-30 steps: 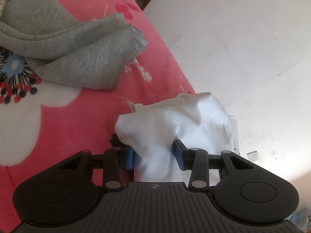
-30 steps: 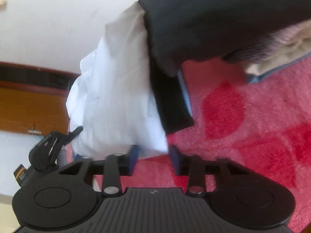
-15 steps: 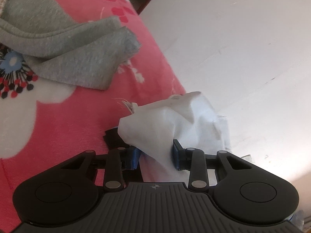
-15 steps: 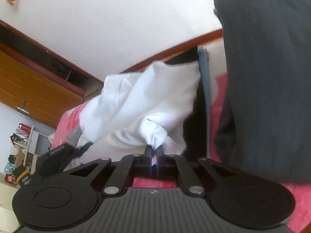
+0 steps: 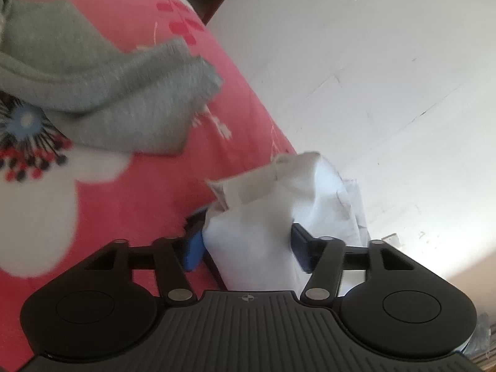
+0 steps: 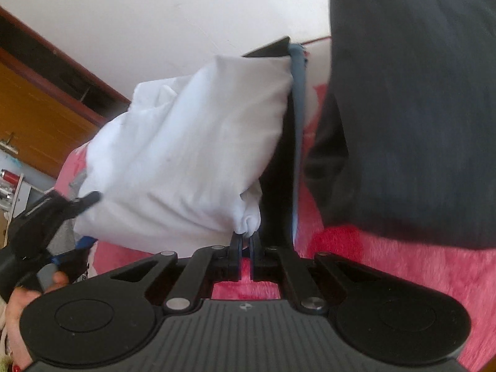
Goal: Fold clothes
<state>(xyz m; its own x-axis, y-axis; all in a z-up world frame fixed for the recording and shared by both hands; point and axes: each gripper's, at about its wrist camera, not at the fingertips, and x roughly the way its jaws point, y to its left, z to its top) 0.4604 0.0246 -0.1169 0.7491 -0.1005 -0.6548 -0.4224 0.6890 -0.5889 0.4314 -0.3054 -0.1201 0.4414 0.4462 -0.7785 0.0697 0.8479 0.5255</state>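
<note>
Bunched white cotton garment [image 5: 272, 217] fills the gap between the left gripper's [image 5: 248, 245] opening jaws and blocks the way ahead at the edge of the pink floral fleece blanket [image 5: 130, 192]. The crumpled grey knit sweater [image 5: 108, 99] takes the far blanket; bare pink lies between it and the gripper. On the right, a dark navy fabric bulk [image 6: 412, 99] walls off that side, with open pink fleece below it.
</note>
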